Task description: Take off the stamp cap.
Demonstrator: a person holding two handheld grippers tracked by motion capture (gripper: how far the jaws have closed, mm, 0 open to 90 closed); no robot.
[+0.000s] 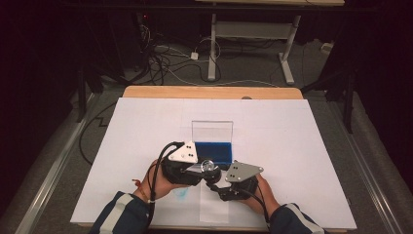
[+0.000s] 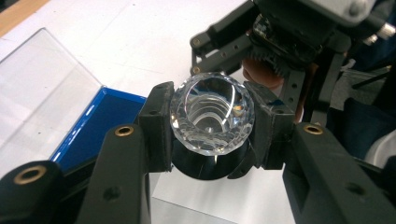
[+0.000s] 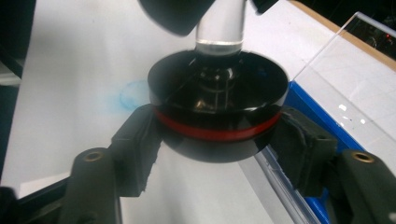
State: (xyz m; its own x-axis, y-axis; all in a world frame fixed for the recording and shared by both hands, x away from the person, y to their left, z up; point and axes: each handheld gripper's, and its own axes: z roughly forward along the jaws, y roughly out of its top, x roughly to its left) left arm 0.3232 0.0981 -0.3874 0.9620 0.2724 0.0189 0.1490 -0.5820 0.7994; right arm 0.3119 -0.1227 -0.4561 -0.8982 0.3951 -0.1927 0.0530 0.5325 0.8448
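Observation:
A clear faceted crystal piece (image 2: pixel 212 116) stands on a round black base (image 3: pixel 217 107) with a red band. My left gripper (image 2: pixel 212 126) is shut on the crystal piece, one jaw on each side. My right gripper (image 3: pixel 217 135) is shut on the black base from below, and the clear stem (image 3: pixel 219 23) rises out of the base. In the high view both grippers meet at the crystal piece (image 1: pixel 208 165) above the table's near middle, the left gripper (image 1: pixel 203 168) from the left and the right gripper (image 1: pixel 213 183) from the right.
An open blue box (image 1: pixel 214 151) with an upright clear lid (image 1: pixel 212 130) lies just behind the grippers. White paper (image 1: pixel 292 146) covers the wooden table (image 1: pixel 209 91). A faint blue stain (image 1: pixel 181 193) marks the paper near my left hand. Cables and a desk frame stand on the floor beyond.

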